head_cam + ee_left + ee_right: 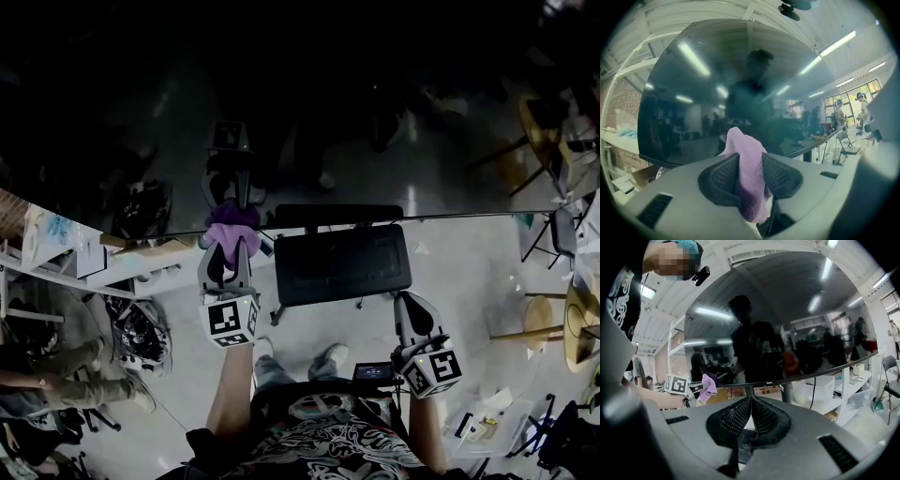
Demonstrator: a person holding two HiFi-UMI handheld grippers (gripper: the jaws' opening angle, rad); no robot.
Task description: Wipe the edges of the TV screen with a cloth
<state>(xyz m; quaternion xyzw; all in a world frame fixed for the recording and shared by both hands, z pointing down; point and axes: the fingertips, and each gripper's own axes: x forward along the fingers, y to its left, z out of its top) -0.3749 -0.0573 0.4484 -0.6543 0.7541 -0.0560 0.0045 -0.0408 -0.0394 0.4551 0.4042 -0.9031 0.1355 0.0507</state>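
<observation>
The TV screen is a large dark, reflective panel that fills the upper half of the head view. Its bottom edge runs across the middle. My left gripper is shut on a purple cloth, and the cloth lies against the bottom edge towards its left end. In the left gripper view the cloth sticks up between the jaws in front of the screen. My right gripper hangs lower and to the right, shut and empty, away from the screen. The right gripper view also shows the cloth.
A black office chair stands below the TV between the grippers. Shelving with boxes lies at the left, and a person's legs beside it. Under the TV's right part are a white bin and a rack.
</observation>
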